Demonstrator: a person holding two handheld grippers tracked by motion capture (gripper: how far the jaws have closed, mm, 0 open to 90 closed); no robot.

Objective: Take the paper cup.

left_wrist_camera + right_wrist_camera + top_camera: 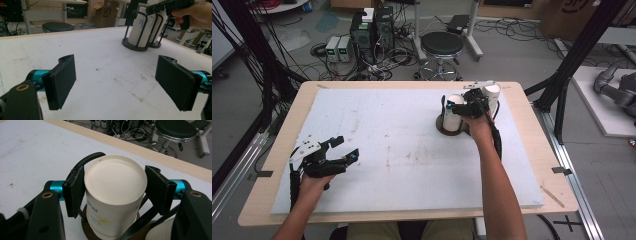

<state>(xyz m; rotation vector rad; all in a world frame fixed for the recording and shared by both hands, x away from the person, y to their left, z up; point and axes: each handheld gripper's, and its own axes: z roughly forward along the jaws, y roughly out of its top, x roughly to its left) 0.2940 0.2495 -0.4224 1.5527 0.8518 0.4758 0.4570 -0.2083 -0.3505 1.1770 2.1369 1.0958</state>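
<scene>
The left gripper (346,148) is held slack, jaws wide and empty, well left of the cup holder (451,126). There the right gripper (115,185) is clamped on the top paper cup (113,195) of the stack; a straight upward pull seems called for next, past the holder's black loops. Bare tabletop (402,150) lies leftward, its far edge near.

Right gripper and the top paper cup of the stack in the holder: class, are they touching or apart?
Touching. In the right gripper view the right gripper has both pads pressed against the sides of the upside-down top cup, no gap on either side.
</scene>
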